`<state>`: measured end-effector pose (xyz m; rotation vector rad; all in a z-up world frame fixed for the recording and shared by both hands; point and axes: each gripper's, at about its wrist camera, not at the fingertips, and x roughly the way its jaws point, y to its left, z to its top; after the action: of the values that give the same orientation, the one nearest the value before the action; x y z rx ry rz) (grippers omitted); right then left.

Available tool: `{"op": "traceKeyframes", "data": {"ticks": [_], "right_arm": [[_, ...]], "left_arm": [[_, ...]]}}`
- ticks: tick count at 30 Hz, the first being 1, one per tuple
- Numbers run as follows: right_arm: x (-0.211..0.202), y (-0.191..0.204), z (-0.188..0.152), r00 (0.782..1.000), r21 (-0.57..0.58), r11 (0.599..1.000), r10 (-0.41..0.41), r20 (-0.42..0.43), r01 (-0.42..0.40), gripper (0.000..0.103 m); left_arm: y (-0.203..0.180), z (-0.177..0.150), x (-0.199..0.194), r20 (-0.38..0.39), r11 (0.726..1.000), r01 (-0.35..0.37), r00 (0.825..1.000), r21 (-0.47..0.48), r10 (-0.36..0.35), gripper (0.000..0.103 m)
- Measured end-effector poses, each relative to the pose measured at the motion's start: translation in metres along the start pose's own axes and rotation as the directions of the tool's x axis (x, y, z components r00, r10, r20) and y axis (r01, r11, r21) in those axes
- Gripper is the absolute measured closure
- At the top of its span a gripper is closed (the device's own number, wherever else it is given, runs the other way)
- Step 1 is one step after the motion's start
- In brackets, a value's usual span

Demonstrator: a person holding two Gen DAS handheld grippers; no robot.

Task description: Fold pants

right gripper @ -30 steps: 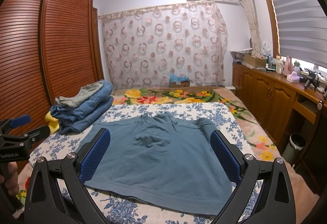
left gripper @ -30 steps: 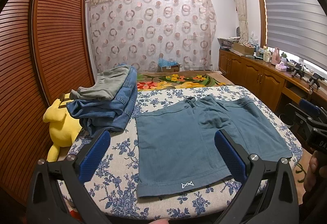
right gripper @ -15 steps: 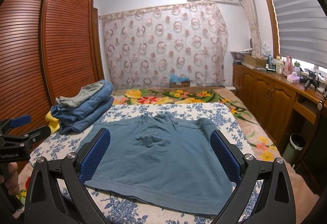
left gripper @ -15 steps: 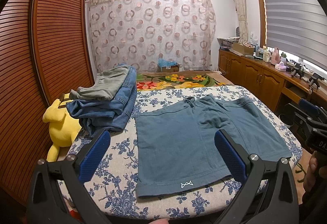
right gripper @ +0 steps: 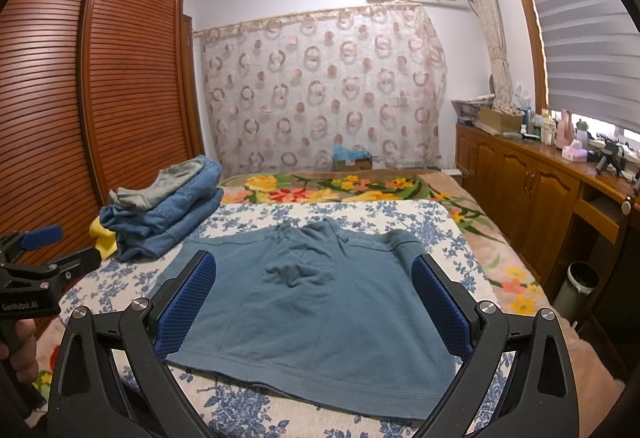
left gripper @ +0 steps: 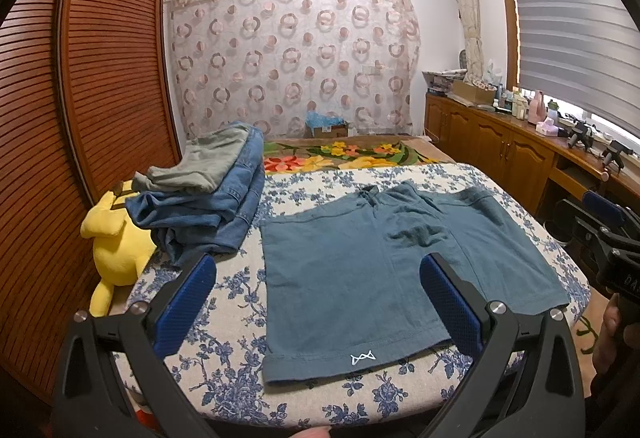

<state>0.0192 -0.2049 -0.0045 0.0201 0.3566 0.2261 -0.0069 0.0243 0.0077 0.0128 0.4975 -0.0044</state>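
Observation:
Teal-blue shorts (left gripper: 352, 270) lie spread flat on the floral bedsheet (left gripper: 232, 322), waistband toward the far side and both leg hems toward me. A small white logo marks the left leg's hem. My left gripper (left gripper: 318, 274) hovers open above the near left leg, holding nothing. In the right wrist view the same shorts (right gripper: 320, 302) lie under my right gripper (right gripper: 312, 270), which is open and empty over the right leg. Each gripper also shows at the edge of the other's view.
A stack of folded jeans with grey shorts on top (left gripper: 208, 194) sits at the bed's left. A yellow plush toy (left gripper: 116, 250) lies beside it by the slatted wardrobe (left gripper: 100, 78). A wooden cabinet (right gripper: 532, 194) and a bin (right gripper: 580, 286) stand on the right.

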Motion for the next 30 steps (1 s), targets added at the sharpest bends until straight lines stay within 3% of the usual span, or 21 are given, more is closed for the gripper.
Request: {"op": "traceKeyframes", "data": {"ticks": [3, 18, 30], "right_arm": [[0.001, 0.005, -0.001, 1.0, 0.007, 1.0, -0.002, -0.013, 0.002, 0.003], [0.021, -0.038, -0.014, 0.997, 0.012, 0.999, -0.044, -0.059, 0.045, 0.003], [0.036, -0.068, -0.018, 0.994, 0.003, 0.998, -0.056, -0.09, 0.056, 0.003]], "left_arm": [[-0.012, 0.007, -0.009, -0.019, 1.0, 0.007, 1.0, 0.004, -0.007, 0.0], [-0.036, -0.011, 0.04, -0.112, 0.994, 0.093, 0.99, 0.05, -0.087, 0.0], [-0.046, -0.01, 0.072, -0.166, 0.978, 0.192, 0.97, 0.083, -0.177, 0.0]]}}
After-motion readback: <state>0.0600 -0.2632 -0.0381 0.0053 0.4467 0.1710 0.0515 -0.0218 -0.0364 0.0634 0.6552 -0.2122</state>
